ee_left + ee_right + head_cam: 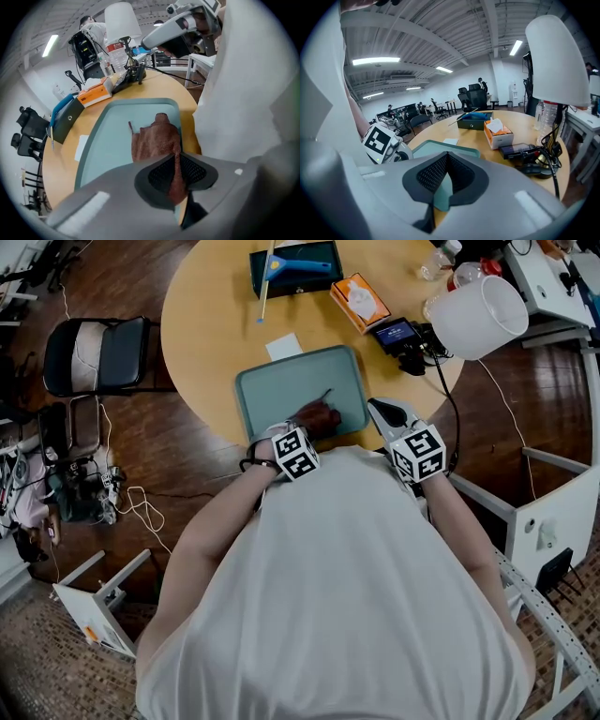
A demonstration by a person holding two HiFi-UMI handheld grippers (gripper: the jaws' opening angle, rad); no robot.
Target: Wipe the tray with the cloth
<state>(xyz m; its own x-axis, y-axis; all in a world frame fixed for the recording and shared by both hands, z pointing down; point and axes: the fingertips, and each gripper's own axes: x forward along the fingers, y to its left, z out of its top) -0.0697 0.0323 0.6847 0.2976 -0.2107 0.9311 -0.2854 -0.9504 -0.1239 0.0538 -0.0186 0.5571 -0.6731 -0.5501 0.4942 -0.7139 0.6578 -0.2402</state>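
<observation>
The left claw [177, 164] is clenched on a thin fold of the brown cloth [157, 138], the rest of which lies spread on the near right part of the tray [115, 140]. Dragged by so narrow a pinch, the cloth may bunch or slip free. The tray, which nothing holds, may slide on the round surface [154, 89], since the right claw [447, 159] hangs clenched and empty just beside its edge. The left claw's body hides the cloth's near end, so how flat it presses is probably unknowable.
</observation>
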